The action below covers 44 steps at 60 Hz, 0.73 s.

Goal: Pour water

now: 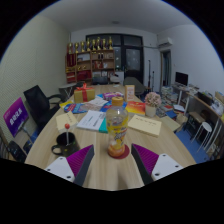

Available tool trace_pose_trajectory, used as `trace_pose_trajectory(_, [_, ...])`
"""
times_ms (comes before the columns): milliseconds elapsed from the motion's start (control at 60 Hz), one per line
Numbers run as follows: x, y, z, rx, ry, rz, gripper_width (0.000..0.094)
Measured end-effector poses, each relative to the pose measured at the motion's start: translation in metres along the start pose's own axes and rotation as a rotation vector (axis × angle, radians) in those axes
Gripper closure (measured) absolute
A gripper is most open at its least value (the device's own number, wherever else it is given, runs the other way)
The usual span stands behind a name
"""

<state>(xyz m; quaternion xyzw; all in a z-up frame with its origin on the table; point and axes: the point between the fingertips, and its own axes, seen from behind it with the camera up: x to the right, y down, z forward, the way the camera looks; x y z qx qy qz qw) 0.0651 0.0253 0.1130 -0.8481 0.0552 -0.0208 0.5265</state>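
Observation:
A clear plastic bottle [117, 128] with an orange cap and orange-tinted bottom stands upright on a round red coaster [119, 152] on the wooden table [100, 172]. It stands just ahead of my gripper [113, 163], between the two fingers, with a gap on each side. The purple pads [84, 160] are wide apart and the gripper is open and empty. A black mug [66, 141] sits on the table to the left of the bottle.
The far part of the table is crowded with books, papers, boxes and a white cup [153, 109]. Black chairs [40, 102] stand at the left, desks with monitors at the right. A shelf with trophies [90, 58] lines the back wall.

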Motion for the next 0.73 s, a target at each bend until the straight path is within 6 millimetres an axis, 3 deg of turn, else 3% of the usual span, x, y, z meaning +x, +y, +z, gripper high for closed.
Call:
trace_pose_trajectory(233, [-0.069, 0.011, -0.154, -0.036, 0.011, -0.001, 0.0106])
trace_pose_trajectory(383, [-0.109, 0.008, -0.229, -0.020, 0.014, 0.019, 0.0117])
trace_pose_trajectory(483, [-0.125, 0.006, -0.266, -0.022, 0.017, -0.003, 0.0120])
trace_pose_trajectory(500, [-0.125, 0.005, -0.263, -0.021, 0.016, -0.010, 0.0119])
trace_pose_trajectory(617, [-0.137, 0.001, -0.295, -0.021, 0.018, -0.050, 0.0118])
trace_pose_trajectory(733, [-0.135, 0.001, -0.307, -0.023, 0.017, -0.059, 0.0117])
